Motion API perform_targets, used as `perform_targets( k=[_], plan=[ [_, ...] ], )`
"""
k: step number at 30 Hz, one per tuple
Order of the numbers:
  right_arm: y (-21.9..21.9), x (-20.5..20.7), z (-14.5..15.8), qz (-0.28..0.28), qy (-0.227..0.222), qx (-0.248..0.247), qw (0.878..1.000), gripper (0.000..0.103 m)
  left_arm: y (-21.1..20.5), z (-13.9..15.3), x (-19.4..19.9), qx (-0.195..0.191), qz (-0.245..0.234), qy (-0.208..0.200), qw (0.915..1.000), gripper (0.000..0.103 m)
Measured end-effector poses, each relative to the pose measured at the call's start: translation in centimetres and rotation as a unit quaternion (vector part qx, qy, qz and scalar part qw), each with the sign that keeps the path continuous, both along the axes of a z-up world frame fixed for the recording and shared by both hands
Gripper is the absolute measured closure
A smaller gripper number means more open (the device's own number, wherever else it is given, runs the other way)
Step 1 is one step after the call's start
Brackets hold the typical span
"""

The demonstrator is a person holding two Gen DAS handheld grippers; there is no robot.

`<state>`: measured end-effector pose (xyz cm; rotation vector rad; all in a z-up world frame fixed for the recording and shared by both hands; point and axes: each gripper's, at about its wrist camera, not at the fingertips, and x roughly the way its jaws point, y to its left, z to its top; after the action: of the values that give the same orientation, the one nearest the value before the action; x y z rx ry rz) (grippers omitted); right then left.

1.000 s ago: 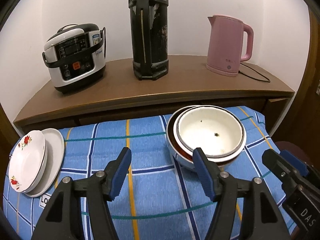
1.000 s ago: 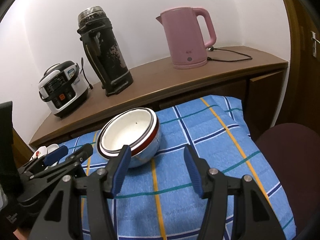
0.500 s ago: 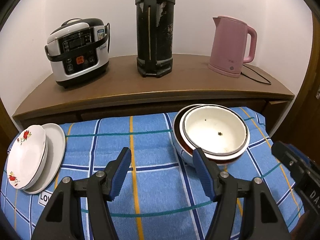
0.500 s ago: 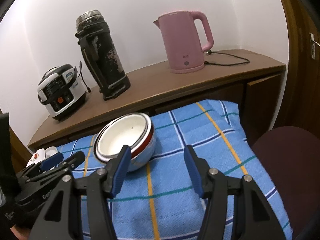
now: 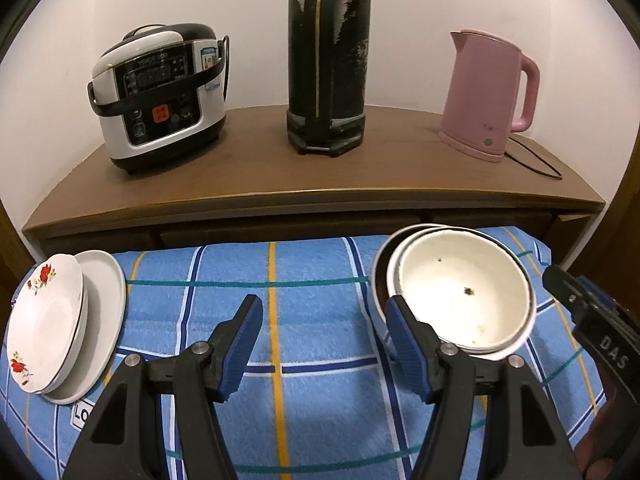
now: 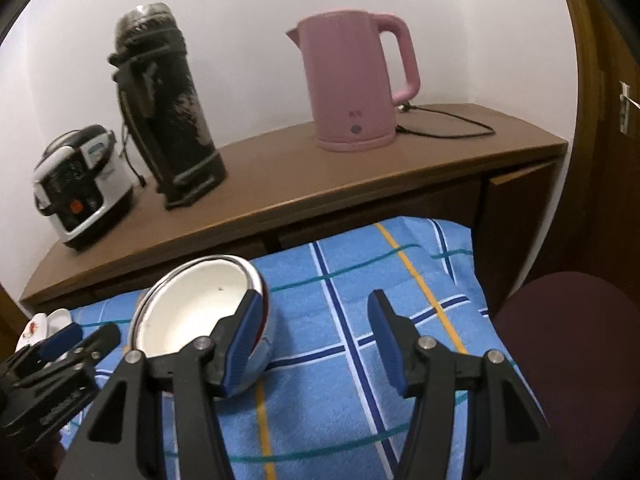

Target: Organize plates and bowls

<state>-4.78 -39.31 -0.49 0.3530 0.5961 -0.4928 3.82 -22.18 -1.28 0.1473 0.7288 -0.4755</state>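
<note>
Blue-padded left gripper (image 5: 324, 344) and right gripper (image 6: 312, 340) gape empty beside the nested enamel bowls (image 5: 460, 296); both piles look sorted, so withdraw without nudging.

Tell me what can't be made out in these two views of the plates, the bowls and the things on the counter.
- Black thermos: top cut off by the left wrist frame edge.
- Nested bowls: near rim hidden behind the left gripper jaws; their count is unclear.
- Stacked plates: tiny in the right wrist view, partly behind the left gripper.
- Rice cooker: panel blurred in the right wrist view.
</note>
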Motion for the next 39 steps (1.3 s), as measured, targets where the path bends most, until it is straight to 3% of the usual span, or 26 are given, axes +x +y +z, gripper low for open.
perform_targets(
  k=[11, 18, 29, 39],
  plan=[
    [-0.2, 1.0, -0.8, 0.003, 0.002, 0.007, 1.000, 0.047, 0.0, -0.6, 1.3, 0.002, 0.006, 0.005, 1.0000, 0.037],
    [0.2, -1.0, 1.1, 0.011, -0.028, 0.009, 1.000, 0.047, -0.2, -0.4, 1.1, 0.000, 0.004, 0.001, 1.0000, 0.037],
    [2.7, -2.8, 1.6, 0.030, -0.035, 0.018, 0.999, 0.047, -0.2, 0.6, -1.2, 0.018, 0.009, -0.033, 0.9993, 0.037],
    [4.2, -4.6, 1.7, 0.027, -0.030, 0.015, 0.999, 0.047, -0.1, 0.7, -3.0, 0.020, -0.005, -0.037, 0.9991, 0.037]
  ],
)
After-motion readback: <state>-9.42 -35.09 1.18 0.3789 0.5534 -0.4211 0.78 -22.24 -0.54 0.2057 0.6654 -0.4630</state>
